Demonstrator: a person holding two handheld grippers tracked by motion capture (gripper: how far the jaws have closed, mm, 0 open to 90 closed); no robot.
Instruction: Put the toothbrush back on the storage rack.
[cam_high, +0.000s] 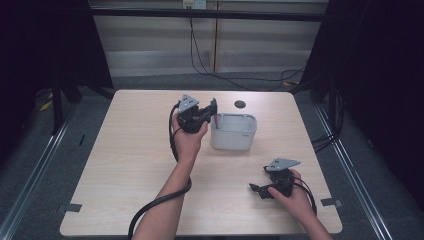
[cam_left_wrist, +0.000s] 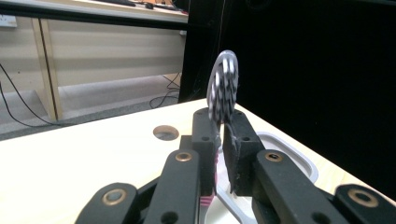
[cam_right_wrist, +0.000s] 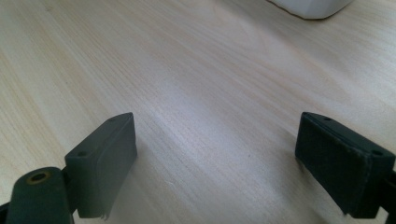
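Observation:
My left gripper (cam_high: 214, 107) (cam_left_wrist: 223, 126) hangs over the left rim of a white bin (cam_high: 233, 131) (cam_left_wrist: 299, 158) in the middle of the table. It is shut on a thin object (cam_left_wrist: 223, 88) with a round, black-and-white patterned head that sticks up past the jaws. A pink-striped stem (cam_left_wrist: 208, 199) runs down below them towards the bin. My right gripper (cam_high: 255, 189) (cam_right_wrist: 215, 140) rests low near the table's front right, pointing left. It is open, with bare wood between its pads (cam_right_wrist: 105, 158).
The light wooden table (cam_high: 130, 150) has a round cable hole (cam_high: 240, 104) (cam_left_wrist: 166, 132) behind the bin. Cables trail on the floor beyond the far edge. Dark frames and curtains stand to both sides.

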